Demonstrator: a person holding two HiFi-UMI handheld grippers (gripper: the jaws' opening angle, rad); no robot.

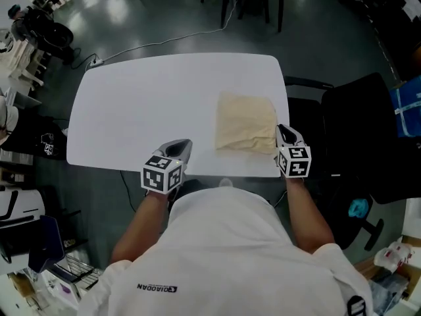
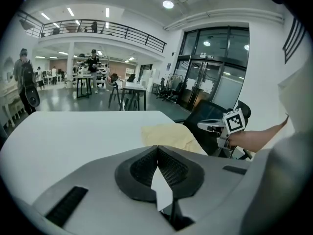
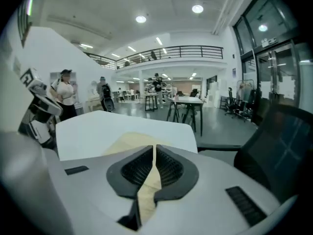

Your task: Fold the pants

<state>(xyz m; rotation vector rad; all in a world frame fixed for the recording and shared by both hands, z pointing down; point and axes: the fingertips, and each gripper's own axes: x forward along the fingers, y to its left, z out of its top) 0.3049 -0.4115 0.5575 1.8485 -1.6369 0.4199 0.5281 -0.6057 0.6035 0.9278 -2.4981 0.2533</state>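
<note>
Pants (image 1: 247, 122) folded into a compact square, at 2 o'clock on white surface (image 1: 145, 104). Left tool (image 1: 179, 145) pressed together, empty; right tool (image 1: 281, 132) closed at the 4 o'clock corner. Seemingly near finished.

shirt (image 1: 230, 242): white, dark print | left gripper (image 1: 180, 145), right gripper (image 1: 281, 130): grey, black pads (image 2: 172, 169), marker cubes (image 1: 161, 173)
</note>
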